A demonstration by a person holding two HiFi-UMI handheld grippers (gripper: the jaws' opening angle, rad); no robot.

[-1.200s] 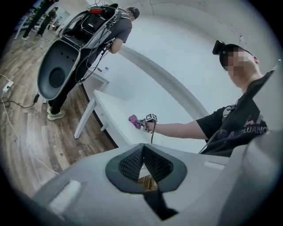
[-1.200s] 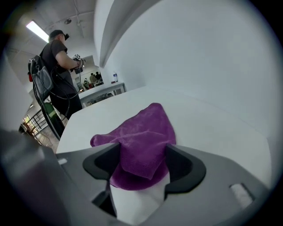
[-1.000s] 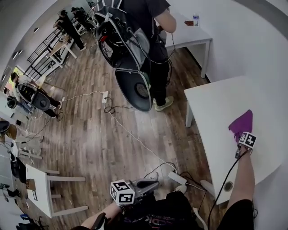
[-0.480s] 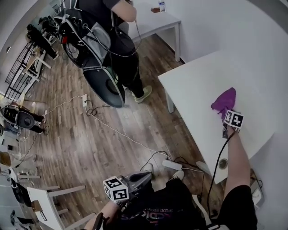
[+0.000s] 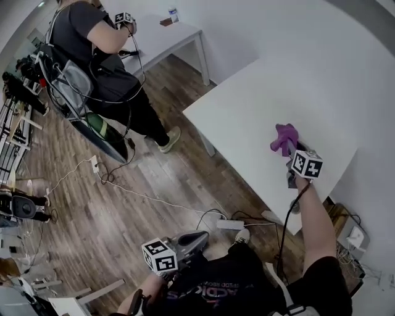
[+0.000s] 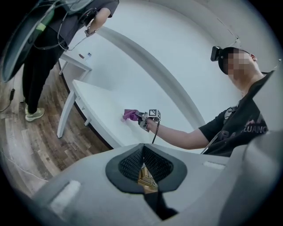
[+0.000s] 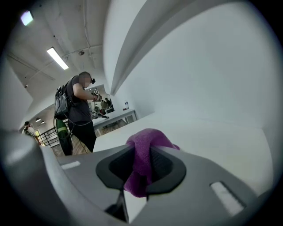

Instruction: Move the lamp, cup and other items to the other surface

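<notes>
A purple cloth hangs bunched above the white table, pinched in my right gripper. Those jaws have just closed on it. In the right gripper view the cloth fills the gap between the dark pads and droops below them. The left gripper view shows the same cloth held a little above the table. My left gripper stays low by my body, away from the table, its pads meeting with nothing gripped. No lamp or cup is in view.
Another person with a backpack rig works at a second white table that carries a small bottle. Cables and a power strip lie on the wooden floor beside my table's near edge.
The right gripper has shut on the purple cloth and lifted it off the table; the cloth was lying flat and now hangs bunched. The head view has swung; the left gripper has barely shifted.
</notes>
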